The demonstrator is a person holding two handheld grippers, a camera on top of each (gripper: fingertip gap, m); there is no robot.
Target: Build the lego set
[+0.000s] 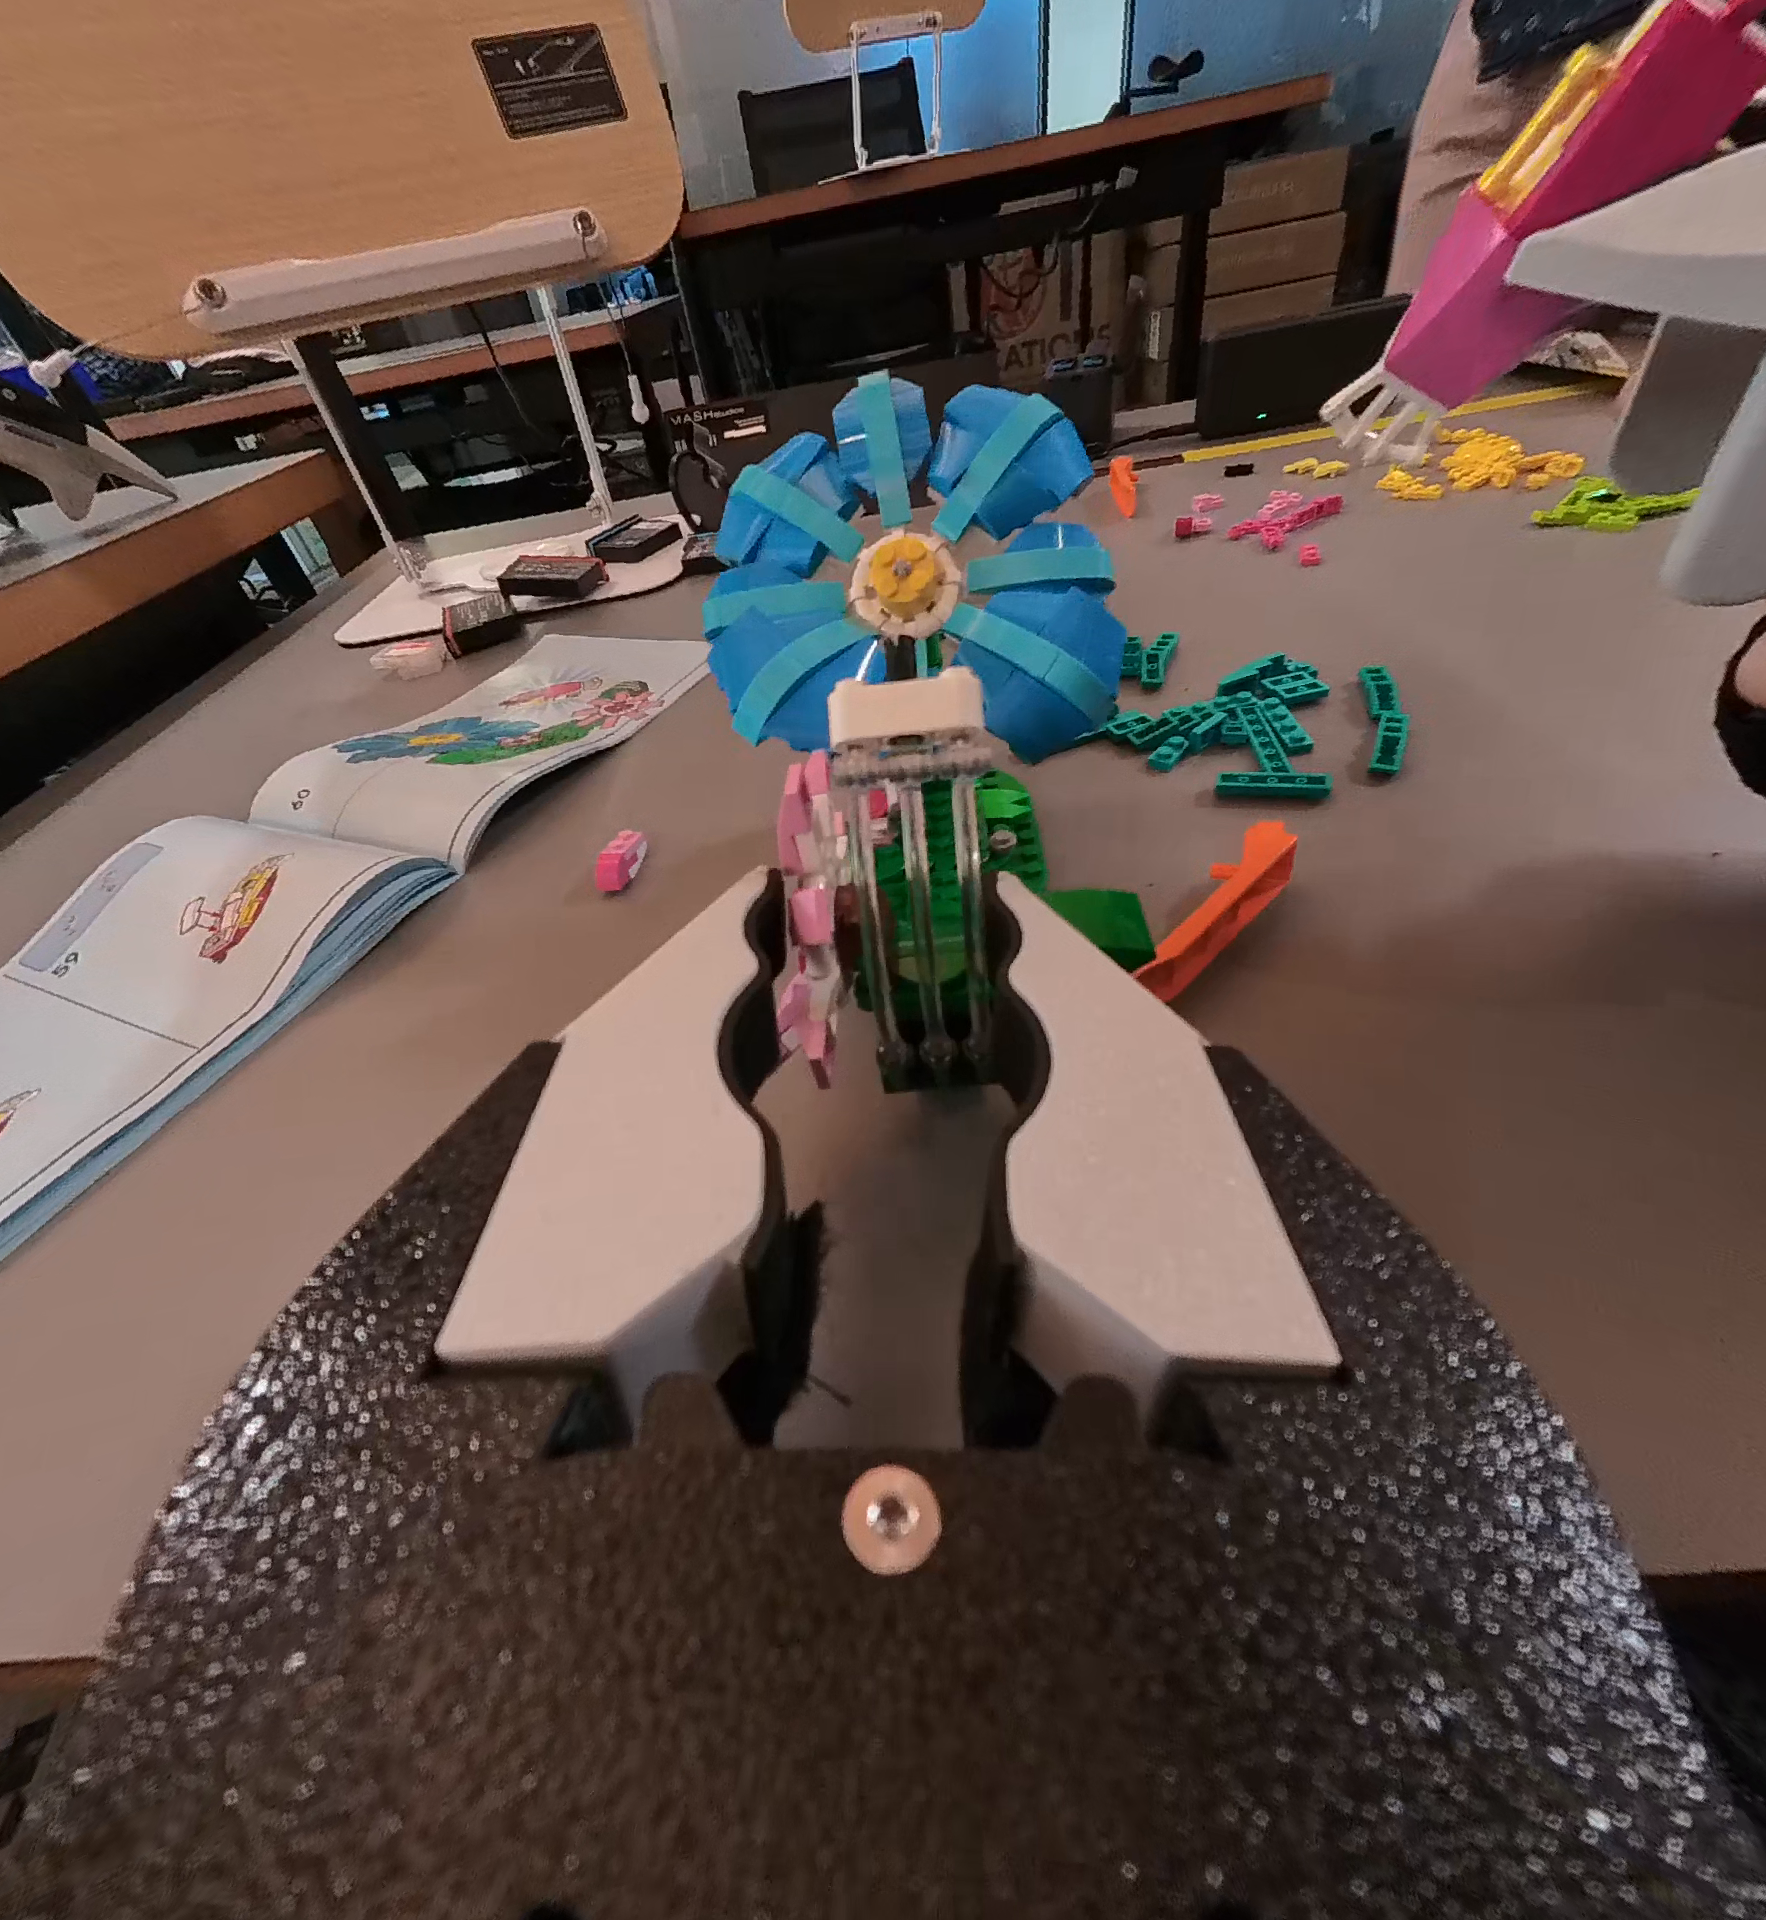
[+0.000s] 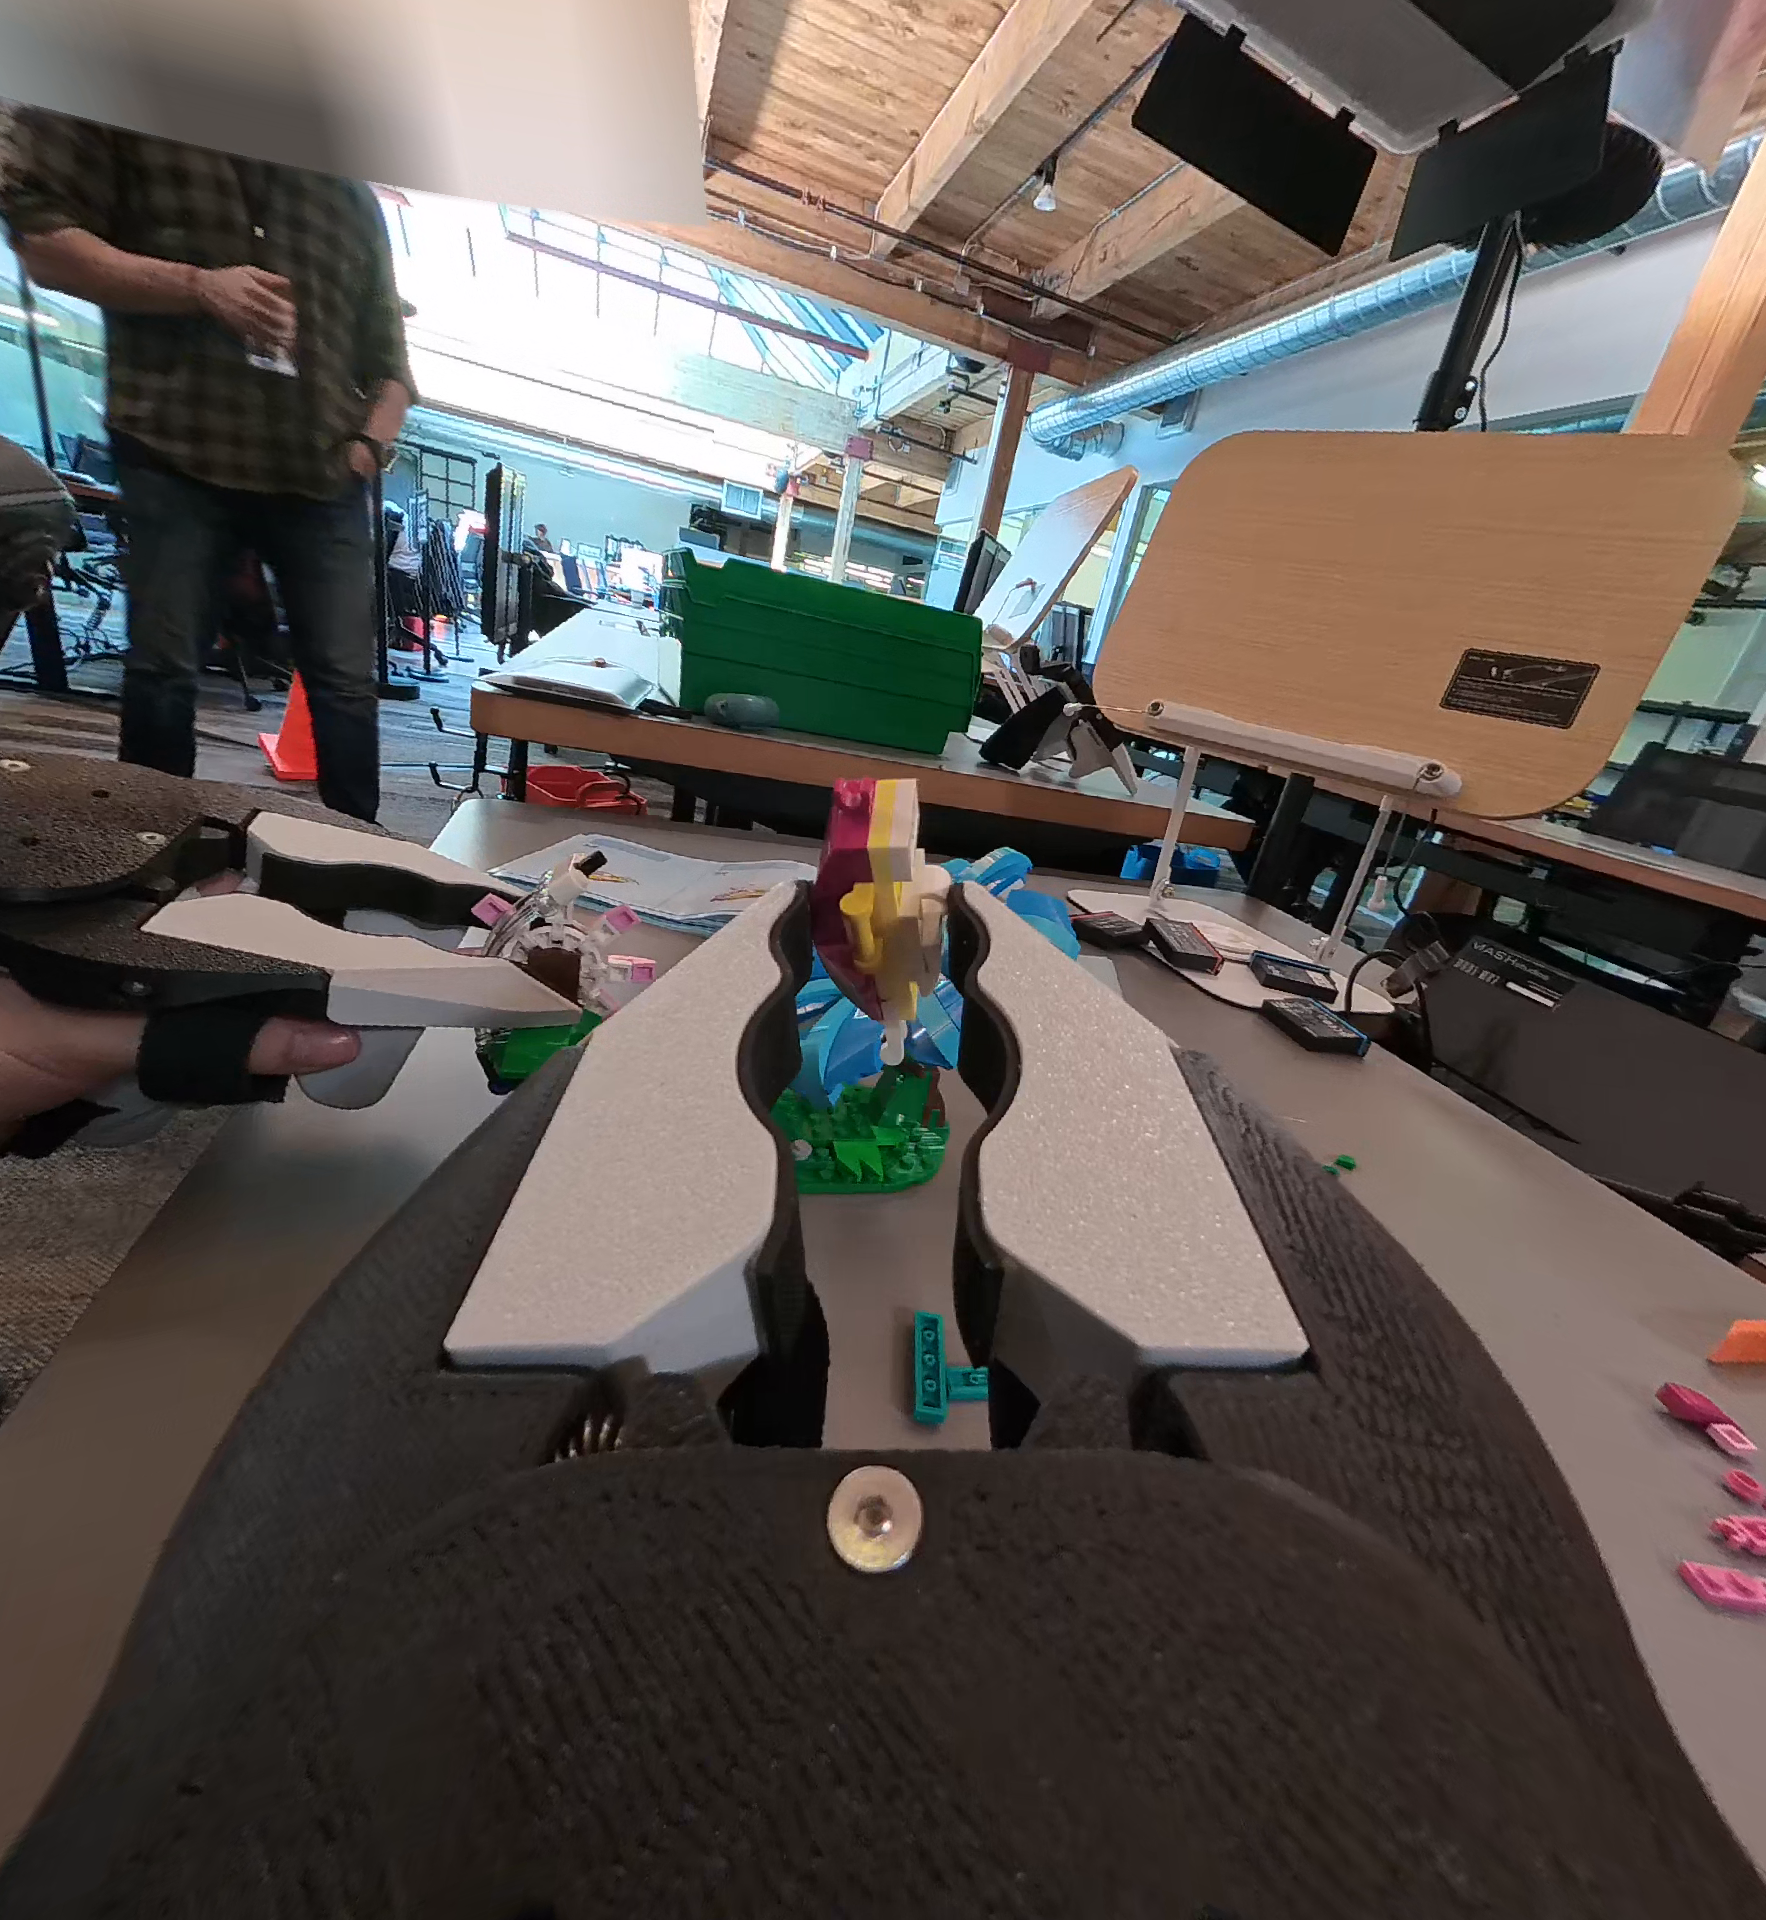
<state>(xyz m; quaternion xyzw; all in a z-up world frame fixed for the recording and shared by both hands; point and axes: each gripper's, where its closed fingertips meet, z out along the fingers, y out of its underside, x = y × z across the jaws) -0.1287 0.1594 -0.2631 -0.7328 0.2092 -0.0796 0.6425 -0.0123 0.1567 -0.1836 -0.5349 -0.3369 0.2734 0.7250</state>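
While its pale fingers (image 1: 1050, 966) press in from both sides, the left hand-held gripper (image 1: 894, 935) is closed narrowly on a small lego piece (image 1: 905, 883) made of clear curved ribs with a white cap and pink petals along its left side. Just beyond its tips stands the blue lego flower (image 1: 910, 566) on a green base (image 1: 1009, 831), with an open instruction booklet (image 1: 266, 904) on the counter (image 1: 1481, 1039) to its left and teal bricks (image 1: 1243, 717) to its right. An orange piece (image 1: 1227, 909) lies close by on the right.

The right hand-held gripper (image 2: 874, 930) is likewise drawn in tight, clamping a magenta, yellow and white lego piece (image 2: 874, 883) raised above the counter (image 2: 1378, 1195); past it the blue flower (image 2: 858, 1023) rises from its green base (image 2: 863, 1143). A teal brick (image 2: 936, 1366) lies on the counter between its fingers (lower down, not touched). Loose pink bricks (image 2: 1752, 1538) sit to its right.
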